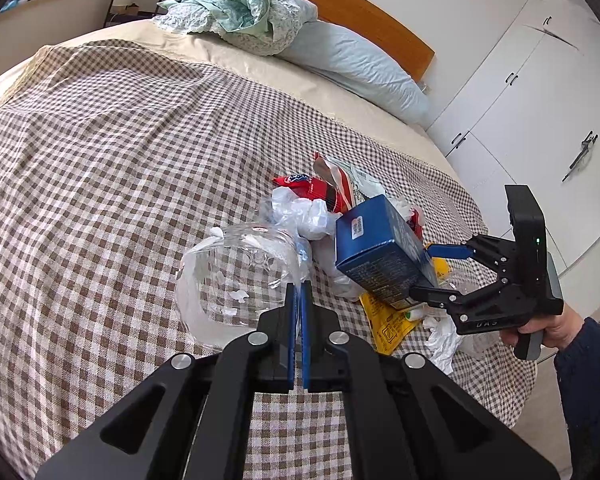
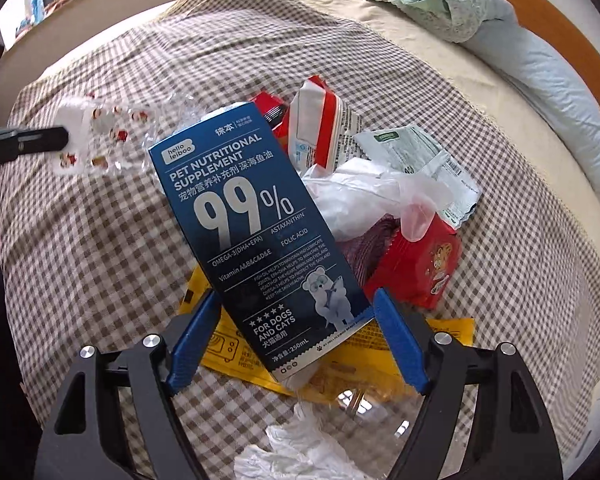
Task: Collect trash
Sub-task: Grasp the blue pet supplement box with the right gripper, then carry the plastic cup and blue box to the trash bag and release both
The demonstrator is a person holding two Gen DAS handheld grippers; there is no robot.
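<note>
A blue pet-supplement box [image 2: 260, 232] leans tilted on a trash heap on the checked bedspread [image 2: 100, 240]. My right gripper [image 2: 296, 293] stands open, its blue fingers [image 2: 192, 336] on either side of the box's lower end; in the left wrist view the right gripper [image 1: 422, 270] straddles the same box [image 1: 380, 248]. My left gripper [image 1: 299, 286] is shut on the rim of a clear plastic bag [image 1: 236, 276]. The right wrist view shows the left gripper [image 2: 60, 138] holding that bag [image 2: 100, 136] at far left. Around the box lie a yellow packet [image 2: 236, 352], a red carton [image 2: 420, 264], white plastic [image 2: 360, 196] and tissue [image 2: 300, 452].
A pale blue pillow [image 1: 360, 68] and a crumpled green quilt [image 1: 240, 4] lie by the wooden headboard [image 1: 360, 12]. White wardrobe doors [image 1: 520, 120] stand right of the bed. A hand [image 1: 540, 328] holds the right gripper past the bed's right edge. Bare bedspread [image 1: 100, 160] stretches left.
</note>
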